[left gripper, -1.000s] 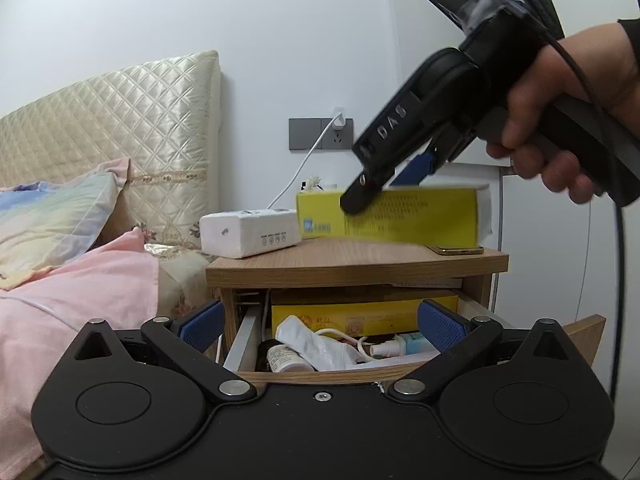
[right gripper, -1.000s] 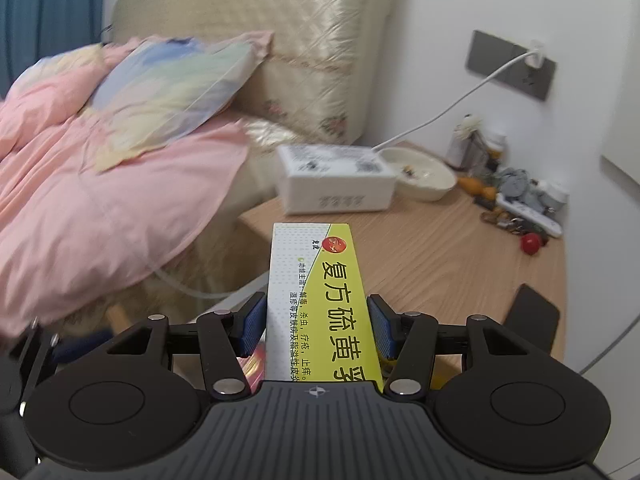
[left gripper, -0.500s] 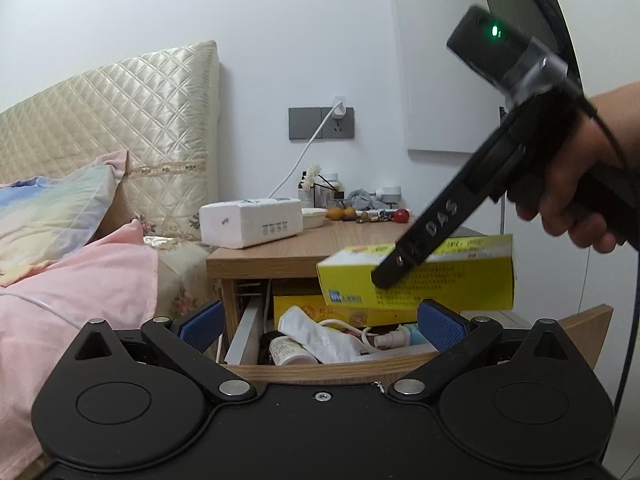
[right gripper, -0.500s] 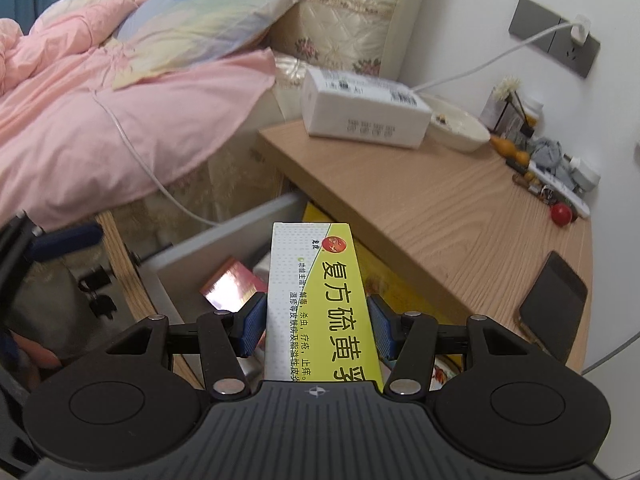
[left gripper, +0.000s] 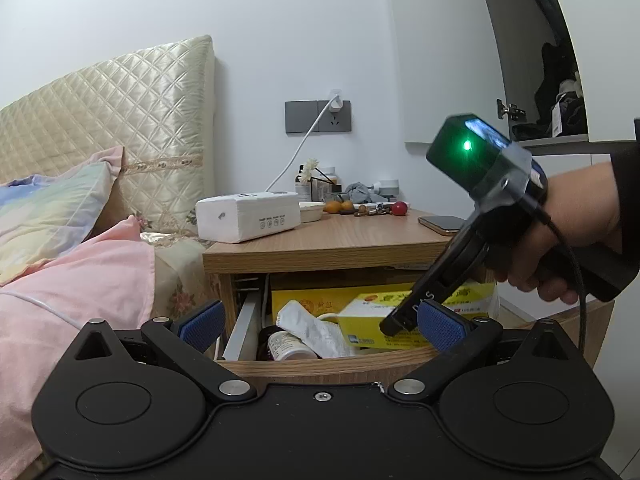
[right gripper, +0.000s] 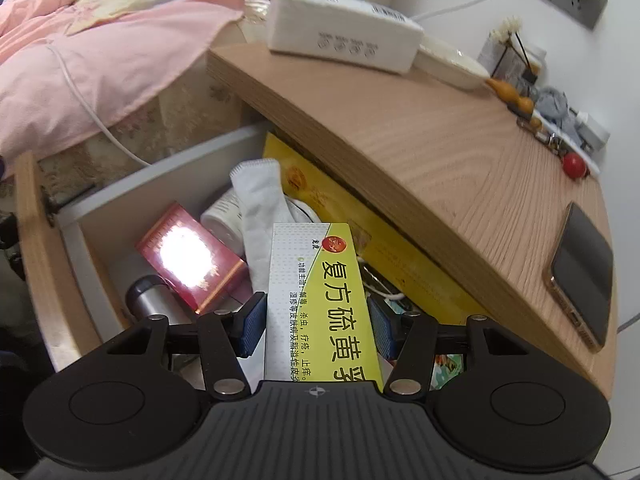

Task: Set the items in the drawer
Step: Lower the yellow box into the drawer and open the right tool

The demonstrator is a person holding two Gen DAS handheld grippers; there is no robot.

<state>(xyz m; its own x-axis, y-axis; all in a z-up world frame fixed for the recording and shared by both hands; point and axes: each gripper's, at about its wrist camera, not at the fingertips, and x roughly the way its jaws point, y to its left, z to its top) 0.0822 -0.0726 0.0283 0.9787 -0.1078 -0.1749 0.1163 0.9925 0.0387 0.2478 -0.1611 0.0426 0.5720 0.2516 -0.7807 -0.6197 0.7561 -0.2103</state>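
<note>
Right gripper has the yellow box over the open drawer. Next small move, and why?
Probably lower a little further, then open. The right gripper is shut on the yellow box, which hangs above the drawer clutter: a white pouch and a red box.

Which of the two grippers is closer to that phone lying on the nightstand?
Right. The right gripper holds the yellow box over the open drawer, just below the phone. The left gripper hangs back in front of the drawer.
</note>
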